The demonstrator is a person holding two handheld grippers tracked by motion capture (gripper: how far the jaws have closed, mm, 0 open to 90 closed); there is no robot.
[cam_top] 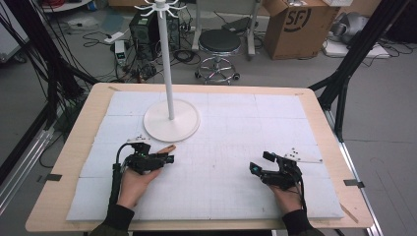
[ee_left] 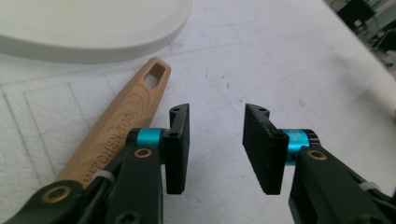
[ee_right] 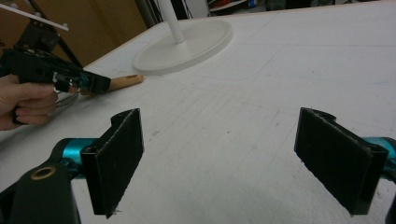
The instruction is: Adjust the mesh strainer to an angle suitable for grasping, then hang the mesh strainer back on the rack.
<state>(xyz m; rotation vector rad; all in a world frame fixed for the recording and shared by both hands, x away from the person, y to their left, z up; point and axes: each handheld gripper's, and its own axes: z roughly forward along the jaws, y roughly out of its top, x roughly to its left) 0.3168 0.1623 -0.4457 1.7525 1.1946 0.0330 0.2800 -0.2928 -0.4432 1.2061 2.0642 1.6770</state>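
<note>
The left gripper stands half open with nothing between its jaws, and the wooden kitchen-tool handle lies flat on the white foam mat just beside its left jaw, outside the gap. To my eye this is the moment around letting go of or lining up on the handle; which of the two I cannot say.

The right gripper rests at about four o'clock on the mat, jaws spread wide and empty.

If the handle is to be taken, the left jaws need to shift sideways to straddle it before closing.

The handle is pale grained wood with a slotted hanging hole at its far end and printed lettering, its tip near the round base of the white hanging stand at eleven o'clock.
</note>
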